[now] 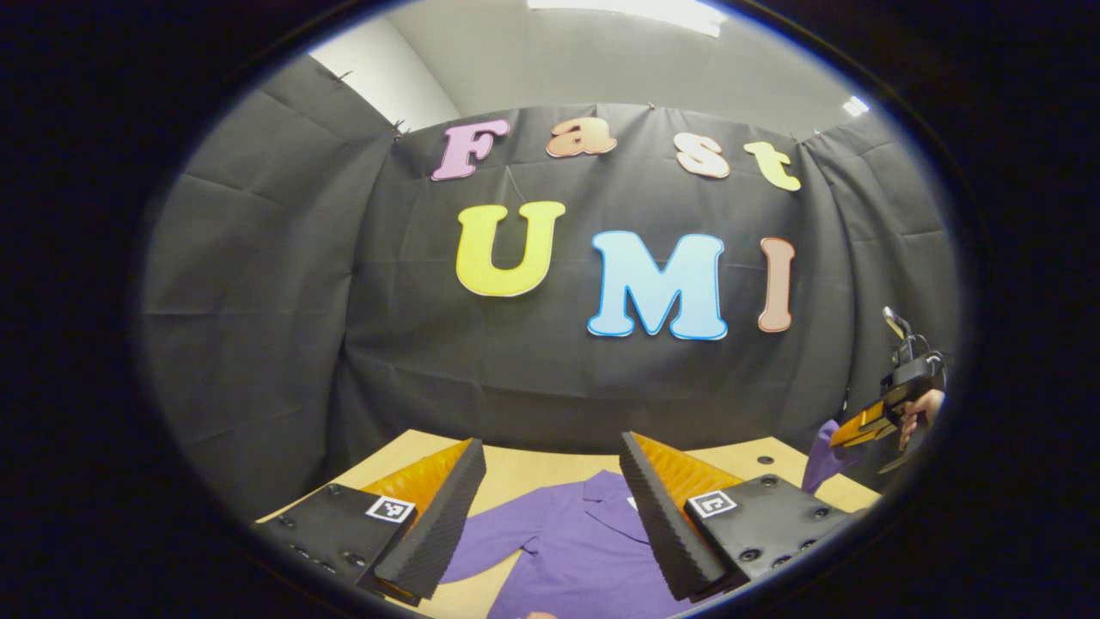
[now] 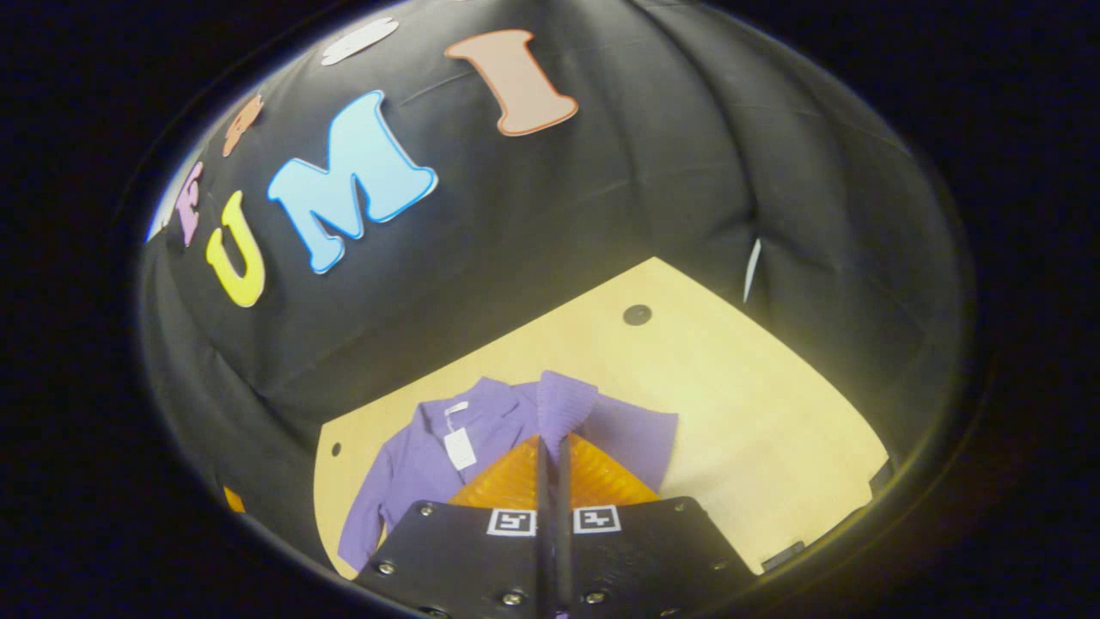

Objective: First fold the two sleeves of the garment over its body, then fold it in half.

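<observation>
purple shirt (image 2: 481, 430) lies on the tan table (image 2: 739, 404) | right gripper (image 2: 554, 447) pinches one sleeve (image 2: 563, 400), lifted up | left gripper (image 1: 550, 481) is wide open, above the shirt's collar (image 1: 606, 499)

We see the purple garment (image 2: 430, 456) lying flat on the wooden table (image 2: 756, 404), one sleeve (image 2: 563, 404) lifted above it.

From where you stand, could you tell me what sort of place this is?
Probably a recording booth: black cloth wall, a light wooden table bearing one purple shirt, and a hand-held right gripper pinching its sleeve.
</observation>
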Demonstrator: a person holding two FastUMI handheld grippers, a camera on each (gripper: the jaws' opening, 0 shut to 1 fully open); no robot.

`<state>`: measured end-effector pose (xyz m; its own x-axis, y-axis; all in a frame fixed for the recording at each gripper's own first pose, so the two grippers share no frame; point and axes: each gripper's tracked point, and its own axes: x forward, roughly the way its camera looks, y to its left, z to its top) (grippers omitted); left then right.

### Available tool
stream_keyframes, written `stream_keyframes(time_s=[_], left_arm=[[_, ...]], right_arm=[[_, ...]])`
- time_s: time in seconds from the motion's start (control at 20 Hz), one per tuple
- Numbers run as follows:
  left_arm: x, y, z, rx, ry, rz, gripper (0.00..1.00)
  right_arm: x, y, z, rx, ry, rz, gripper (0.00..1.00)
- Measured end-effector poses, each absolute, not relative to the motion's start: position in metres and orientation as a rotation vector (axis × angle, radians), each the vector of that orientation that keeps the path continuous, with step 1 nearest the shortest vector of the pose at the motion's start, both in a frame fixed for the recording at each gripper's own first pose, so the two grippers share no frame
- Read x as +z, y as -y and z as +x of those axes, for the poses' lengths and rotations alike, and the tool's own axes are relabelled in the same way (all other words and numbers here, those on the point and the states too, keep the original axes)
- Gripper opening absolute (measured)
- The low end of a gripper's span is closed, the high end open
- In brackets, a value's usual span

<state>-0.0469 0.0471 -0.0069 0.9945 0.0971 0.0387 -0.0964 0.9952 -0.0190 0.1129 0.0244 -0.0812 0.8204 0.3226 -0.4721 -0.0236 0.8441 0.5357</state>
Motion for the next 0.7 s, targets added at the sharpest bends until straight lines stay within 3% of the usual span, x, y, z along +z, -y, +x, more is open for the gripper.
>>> stream_keyframes(time_s=[0.5,0.7], left_arm=[[-0.006,-0.065,-0.066,0.155,0.041,-0.004,1.0],[-0.008,-0.07,-0.071,0.168,0.041,-0.009,1.0]], right_arm=[[-0.069,-0.143,0.065,0.555,-0.606,0.472,0.01],[-0.091,-0.169,0.044,0.61,-0.662,0.392,0.01]])
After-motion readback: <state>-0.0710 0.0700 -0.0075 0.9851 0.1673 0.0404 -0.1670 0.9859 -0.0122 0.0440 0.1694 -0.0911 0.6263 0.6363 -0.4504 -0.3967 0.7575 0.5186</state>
